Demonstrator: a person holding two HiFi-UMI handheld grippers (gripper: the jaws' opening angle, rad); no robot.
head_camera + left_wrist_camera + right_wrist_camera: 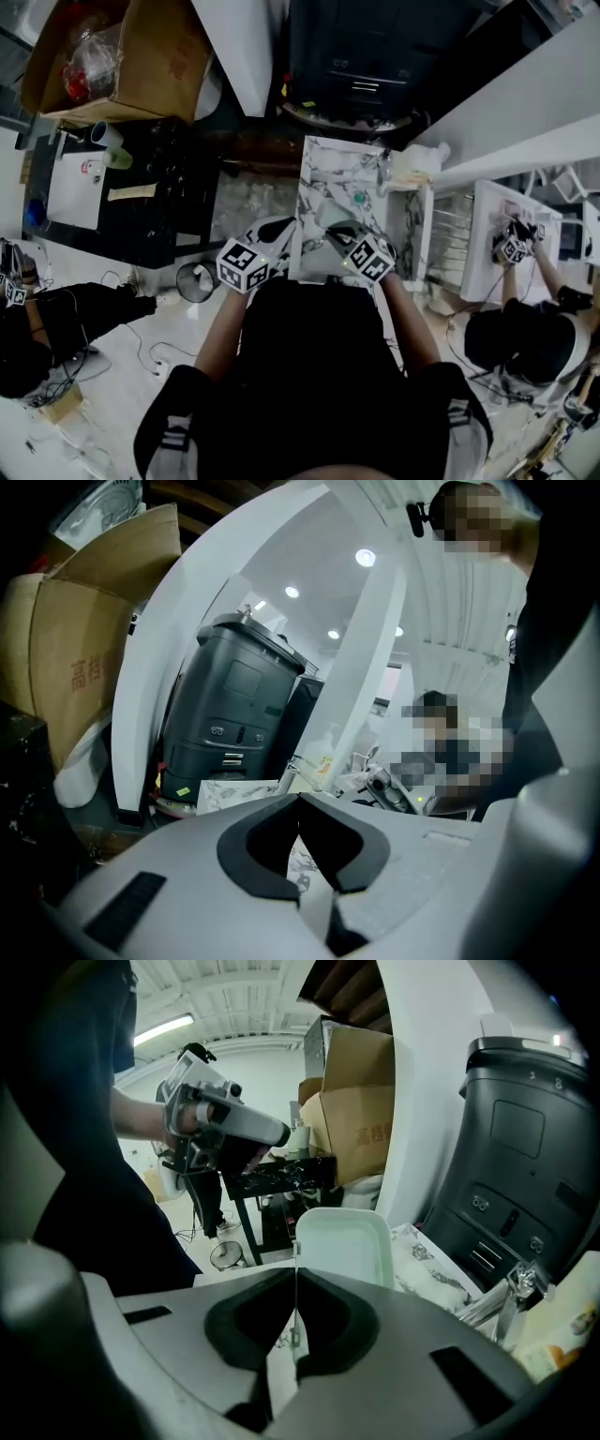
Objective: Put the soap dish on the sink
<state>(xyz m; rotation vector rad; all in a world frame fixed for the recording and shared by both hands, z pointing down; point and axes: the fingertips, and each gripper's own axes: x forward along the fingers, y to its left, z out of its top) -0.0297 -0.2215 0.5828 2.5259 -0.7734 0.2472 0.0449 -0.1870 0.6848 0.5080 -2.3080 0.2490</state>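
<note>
1. The right gripper (295, 1274) had its jaws pressed together on the thin rim of the dish (345, 1246). The pale green dish stood up on edge just past the tips.
2. The left gripper (300, 799) had its jaws closed tip to tip, with nothing between them.
3. The dish hung in the air by the near edge of the sink (328, 178), whose top was marbled. I could not see it touching that top anywhere.
4. The left gripper sat just beside the right one at the same near edge and had no hold on the dish.
5. The tap (511, 1290) stood toward the far side of the sink, well apart from the dish, with bare marble showing between them.
6. As I judged it, the pick-up was done and the carry nearly so. The right gripper had yet to bring the dish over the marble, tip it flat, set it down and open its jaws.
</note>
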